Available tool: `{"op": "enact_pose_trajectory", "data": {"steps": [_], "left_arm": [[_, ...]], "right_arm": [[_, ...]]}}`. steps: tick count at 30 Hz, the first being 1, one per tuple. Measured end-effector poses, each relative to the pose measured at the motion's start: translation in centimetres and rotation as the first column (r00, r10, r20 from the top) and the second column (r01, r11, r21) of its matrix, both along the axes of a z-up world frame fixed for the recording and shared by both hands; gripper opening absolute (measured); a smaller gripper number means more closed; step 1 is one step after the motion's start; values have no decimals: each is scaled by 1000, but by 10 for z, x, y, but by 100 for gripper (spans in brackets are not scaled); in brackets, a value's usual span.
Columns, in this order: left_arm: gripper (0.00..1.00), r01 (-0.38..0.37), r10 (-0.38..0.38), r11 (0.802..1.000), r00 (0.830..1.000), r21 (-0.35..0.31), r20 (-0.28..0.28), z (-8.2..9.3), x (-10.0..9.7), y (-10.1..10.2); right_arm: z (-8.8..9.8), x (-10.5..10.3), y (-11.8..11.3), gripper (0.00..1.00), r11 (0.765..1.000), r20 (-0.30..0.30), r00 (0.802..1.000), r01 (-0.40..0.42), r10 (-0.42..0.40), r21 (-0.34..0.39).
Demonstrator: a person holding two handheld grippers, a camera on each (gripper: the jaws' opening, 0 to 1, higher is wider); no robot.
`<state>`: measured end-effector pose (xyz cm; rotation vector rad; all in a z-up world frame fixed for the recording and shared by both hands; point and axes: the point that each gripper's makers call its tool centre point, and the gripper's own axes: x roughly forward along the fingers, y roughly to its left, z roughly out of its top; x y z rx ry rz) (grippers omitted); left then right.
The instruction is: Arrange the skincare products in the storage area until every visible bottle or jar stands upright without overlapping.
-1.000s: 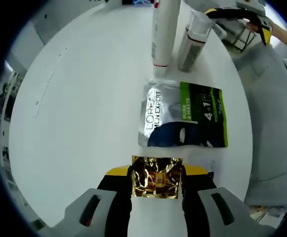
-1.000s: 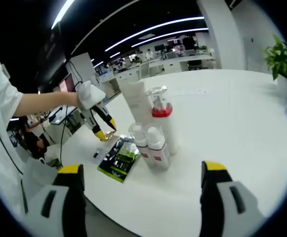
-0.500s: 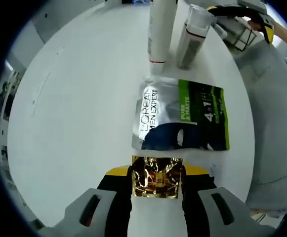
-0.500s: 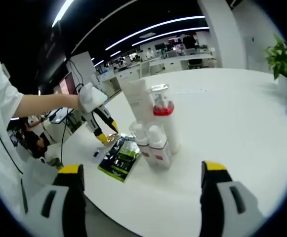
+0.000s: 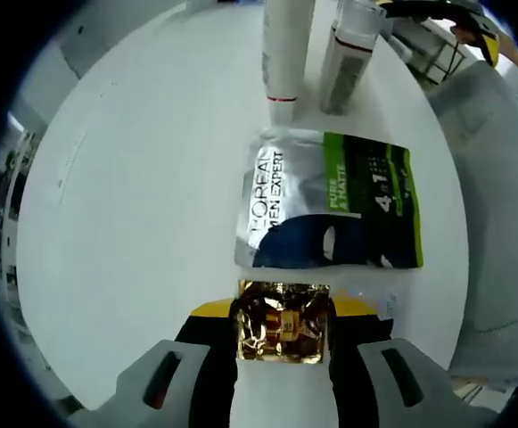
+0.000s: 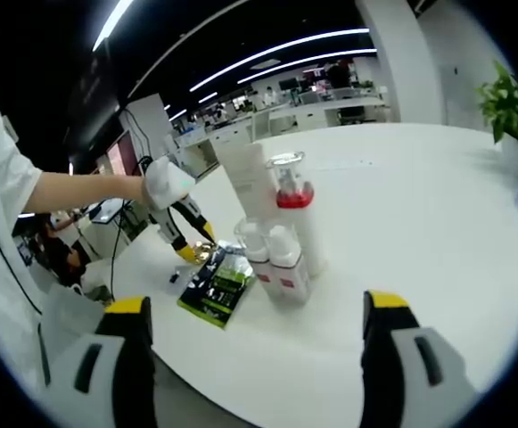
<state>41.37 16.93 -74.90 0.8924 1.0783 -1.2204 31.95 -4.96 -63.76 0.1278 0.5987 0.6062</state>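
My left gripper [image 5: 283, 305] is shut on a small gold foil sachet [image 5: 283, 323], low over the white table [image 5: 143, 196]. Just ahead lies a flat silver and green sachet [image 5: 327, 201]. Beyond it stand a white tube [image 5: 285, 53] and a clear-capped bottle [image 5: 348, 58]. In the right gripper view, my right gripper [image 6: 254, 310] is open and holds nothing, near the table's front edge. Ahead of it stand the white tube [image 6: 245, 183], a red-collared pump bottle [image 6: 296, 223] and two small capped bottles [image 6: 272, 263]. The left gripper [image 6: 187, 242] hovers beside the flat sachet [image 6: 212, 285].
A gloved hand [image 6: 165, 178] and bare arm hold the left gripper. A small card [image 6: 173, 278] lies by the table edge. A potted plant [image 6: 508, 116] stands at the far right. The table [image 6: 419, 205] stretches wide behind the bottles. Office desks fill the background.
My left gripper, still holding the gold sachet, has crept forward and lower, close to the near edge of the flat sachet. The right gripper has stayed where it was.
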Motion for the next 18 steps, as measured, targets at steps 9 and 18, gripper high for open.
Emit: {"op": "enact_pose_trajectory", "data": {"steps": [9,18], "left_arm": [[41,-1,2,1000,1000,-12,9,1,0,-1],[43,-14,15,999,1000,-30,23,8,1,-3]], "right_arm": [[2,-2,0,98,1000,1,1000,3,-3,0],[7,-2,2,98,1000,13,1000,-2,2,-2]]}}
